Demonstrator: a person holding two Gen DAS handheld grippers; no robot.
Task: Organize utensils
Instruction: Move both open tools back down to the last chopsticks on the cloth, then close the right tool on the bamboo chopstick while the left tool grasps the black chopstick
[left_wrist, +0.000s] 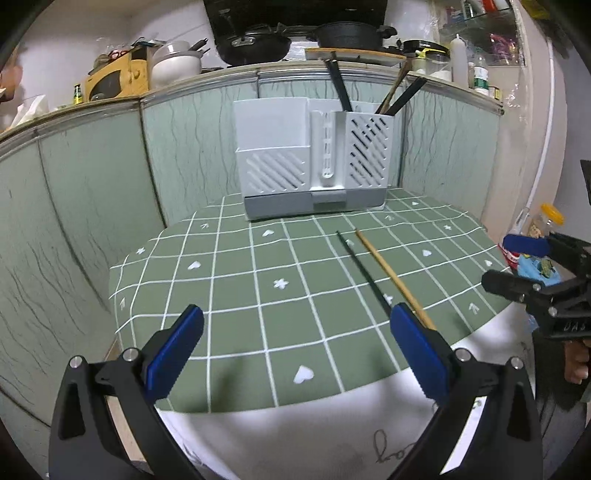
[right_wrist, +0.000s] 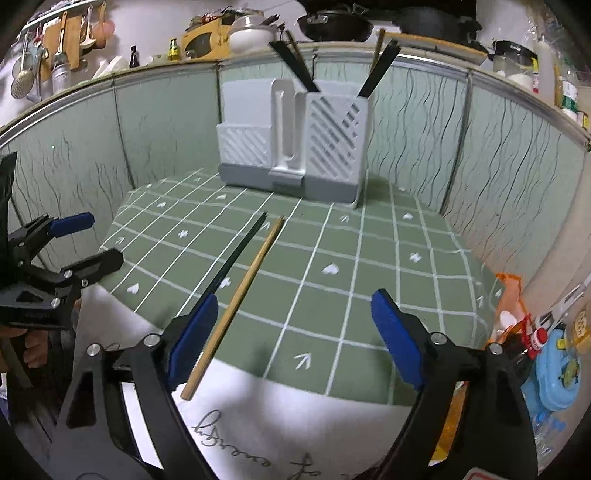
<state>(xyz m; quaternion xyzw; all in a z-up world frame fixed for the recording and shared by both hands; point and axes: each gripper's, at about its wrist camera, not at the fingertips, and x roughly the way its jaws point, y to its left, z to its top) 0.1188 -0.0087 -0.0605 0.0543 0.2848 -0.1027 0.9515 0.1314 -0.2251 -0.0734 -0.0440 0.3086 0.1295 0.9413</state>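
Left gripper (left_wrist: 295, 349): black hinged arms with ribbed blue pads; the fingers (left_wrist: 173, 354) stand wide apart and hold nothing.
Right gripper (right_wrist: 291, 332): the same build; its fingers (right_wrist: 397, 336) are spread wide with nothing pressed between the pads. The near end of the wooden chopstick lies just inside the left pad; whether it touches I cannot tell.
Hand (right_wrist: 35, 349): bare fingers wrapped round the left gripper's black handle, at the edge of the right wrist view.
Bench (left_wrist: 236, 295): covered by a matt green cloth with a white grid and small white hearts and arrows; a white cloth with dark script hangs over the near edge.
Wooden chopstick (right_wrist: 240, 297): a pale, round stick lying flat, its near end over the white cloth.
Dark chopstick (right_wrist: 240, 245): thin and black, flat just beside the wooden one, almost parallel.
Utensil holder (left_wrist: 314, 162): a boxy white plastic rack with slanted slots on a grey base, upright at the far side of the bench.
Chopsticks in holder (left_wrist: 338, 85): dark and wooden sticks leaning out of the right-hand compartment.
Backdrop (left_wrist: 92, 184): pale green panels with dark wavy veins.
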